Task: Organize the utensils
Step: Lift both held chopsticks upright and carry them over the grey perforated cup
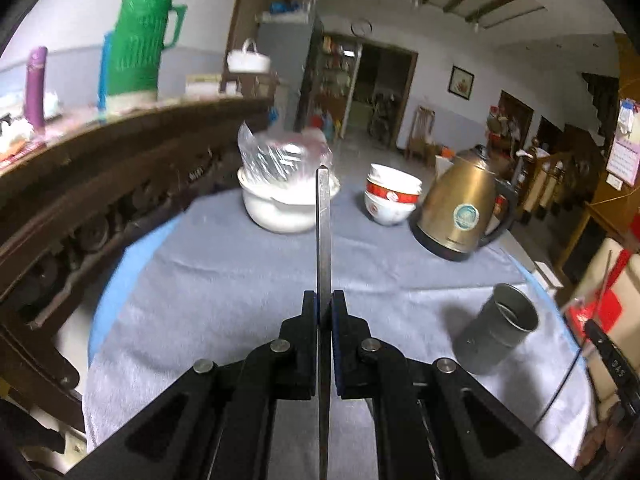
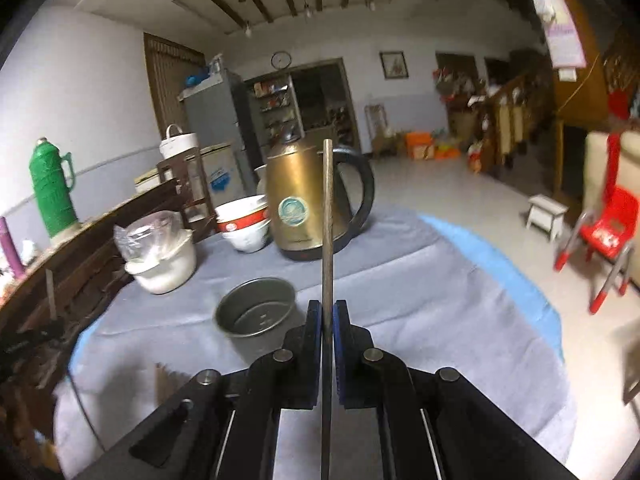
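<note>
My left gripper [image 1: 324, 300] is shut on a flat metal utensil handle [image 1: 323, 224] that sticks up and forward above the table. My right gripper [image 2: 328, 308] is shut on another thin metal utensil handle [image 2: 328, 216], seen edge-on. The working ends of both utensils are hidden below the jaws. A grey metal cup [image 1: 498, 330] stands open and empty on the grey cloth, to the right of my left gripper. It also shows in the right wrist view [image 2: 256, 318], just left of and below my right gripper.
A gold electric kettle [image 1: 460, 208] [image 2: 310, 200], stacked red-and-white bowls [image 1: 392, 198] [image 2: 244, 220] and a white pot with a plastic bag [image 1: 280, 200] [image 2: 160, 256] stand at the table's far side. A dark wooden sideboard [image 1: 100, 184] with a green thermos [image 1: 138, 40] runs along the left.
</note>
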`<action>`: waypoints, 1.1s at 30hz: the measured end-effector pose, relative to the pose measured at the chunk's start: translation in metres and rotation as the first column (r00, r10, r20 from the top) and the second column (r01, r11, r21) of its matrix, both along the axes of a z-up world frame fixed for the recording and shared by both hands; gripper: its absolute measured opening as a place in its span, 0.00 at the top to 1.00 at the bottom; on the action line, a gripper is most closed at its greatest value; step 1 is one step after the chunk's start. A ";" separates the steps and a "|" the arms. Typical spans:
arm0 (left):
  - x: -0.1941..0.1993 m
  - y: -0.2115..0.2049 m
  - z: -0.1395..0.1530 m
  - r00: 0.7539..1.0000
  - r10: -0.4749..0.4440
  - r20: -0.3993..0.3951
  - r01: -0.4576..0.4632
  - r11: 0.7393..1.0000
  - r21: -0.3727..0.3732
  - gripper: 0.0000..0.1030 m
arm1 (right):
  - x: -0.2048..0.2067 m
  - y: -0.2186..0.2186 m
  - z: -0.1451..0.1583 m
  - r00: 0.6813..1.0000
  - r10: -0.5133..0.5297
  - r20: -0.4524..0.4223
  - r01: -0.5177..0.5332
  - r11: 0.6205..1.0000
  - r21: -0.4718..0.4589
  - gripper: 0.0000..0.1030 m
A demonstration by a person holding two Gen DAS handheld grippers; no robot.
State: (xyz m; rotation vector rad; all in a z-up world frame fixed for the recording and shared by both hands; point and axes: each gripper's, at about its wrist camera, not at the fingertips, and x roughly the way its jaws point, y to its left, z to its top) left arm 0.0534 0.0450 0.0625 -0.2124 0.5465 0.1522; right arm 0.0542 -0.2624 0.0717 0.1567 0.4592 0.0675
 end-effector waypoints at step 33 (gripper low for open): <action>-0.104 0.012 0.030 0.993 -0.046 0.110 0.051 0.998 -0.048 0.93 | -0.129 -0.016 0.006 0.999 0.024 0.025 -0.024 1.000 0.006 0.94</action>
